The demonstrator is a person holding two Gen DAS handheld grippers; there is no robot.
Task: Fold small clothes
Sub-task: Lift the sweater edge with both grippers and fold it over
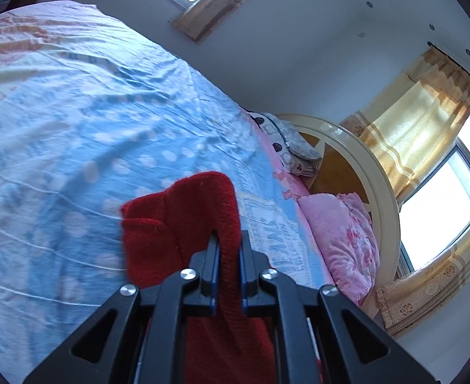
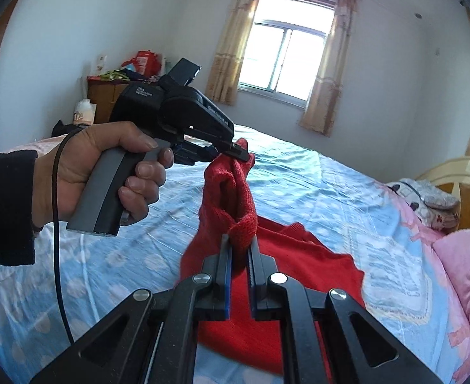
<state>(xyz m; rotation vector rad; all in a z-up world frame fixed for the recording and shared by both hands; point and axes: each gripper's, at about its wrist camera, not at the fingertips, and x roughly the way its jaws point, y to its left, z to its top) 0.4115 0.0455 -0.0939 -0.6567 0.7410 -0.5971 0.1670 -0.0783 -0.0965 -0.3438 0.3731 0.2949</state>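
A small red knit garment (image 2: 286,265) lies partly on the blue dotted bedsheet (image 2: 314,185) and is lifted at one end. My right gripper (image 2: 239,241) is shut on a bunched fold of it, held above the bed. My left gripper (image 2: 239,155), held in a hand, is shut on another part of the same lifted edge, higher up and farther off. In the left wrist view the left gripper (image 1: 228,238) pinches a strip of the red garment (image 1: 177,224), which hangs over the blue bedsheet (image 1: 91,121).
Pink pillows (image 2: 465,262) and a patterned pillow (image 2: 426,198) lie at the bed's right end by a cream headboard (image 2: 458,166). A wooden cabinet (image 2: 103,99) with clutter stands at the far left wall. A curtained window (image 2: 286,60) is behind the bed.
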